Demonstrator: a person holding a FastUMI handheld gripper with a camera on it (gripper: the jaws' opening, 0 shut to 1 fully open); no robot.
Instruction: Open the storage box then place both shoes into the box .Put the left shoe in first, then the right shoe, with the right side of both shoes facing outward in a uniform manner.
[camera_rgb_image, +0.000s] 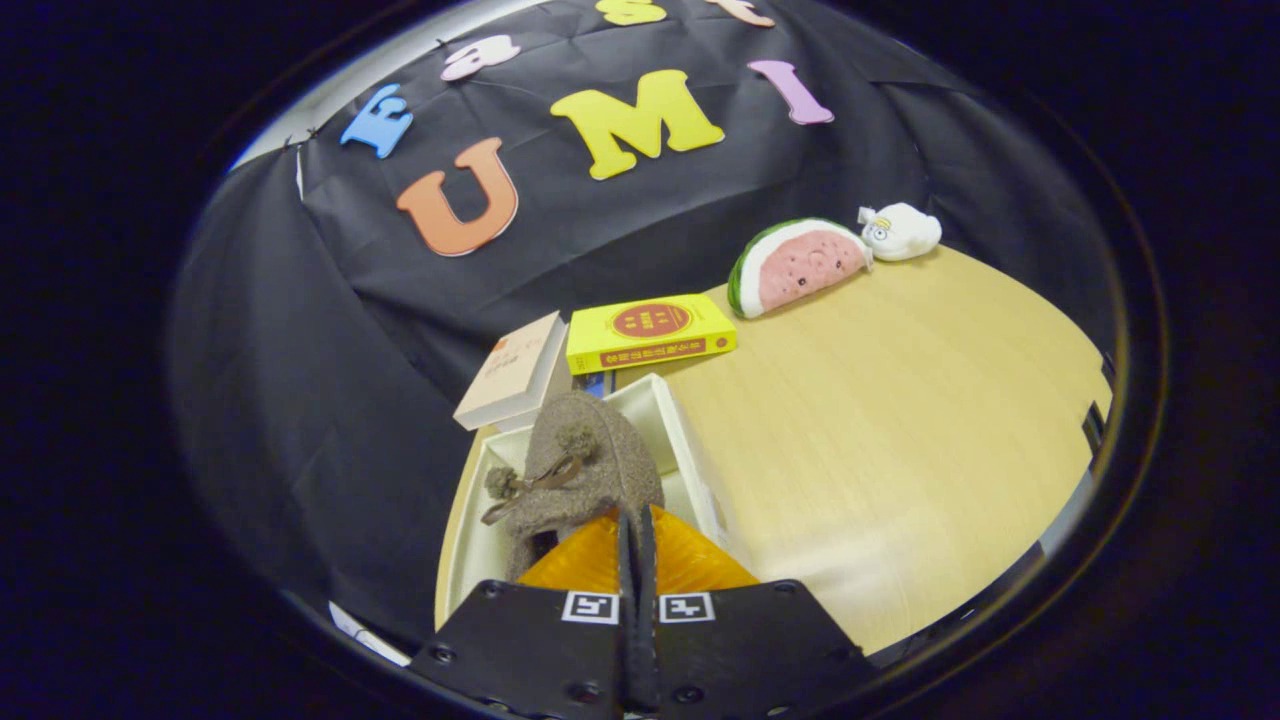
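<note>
A brown felt shoe (590, 470) with pom-poms and a small bow hangs just ahead of my fingers, over the open white storage box (680, 430). My gripper (634, 520) is shut on the shoe's rear edge, with the fingers pressed close together. The box lies on the wooden table (900, 420) below and beyond the shoe. Most of the box's inside is hidden behind the shoe and my fingers.
Beyond the box lie a yellow book (650, 332) and a cream book (512, 372) that leans off the table's far edge. A watermelon-slice plush (798, 264) and a small white plush (900, 231) rest by the black cloth wall.
</note>
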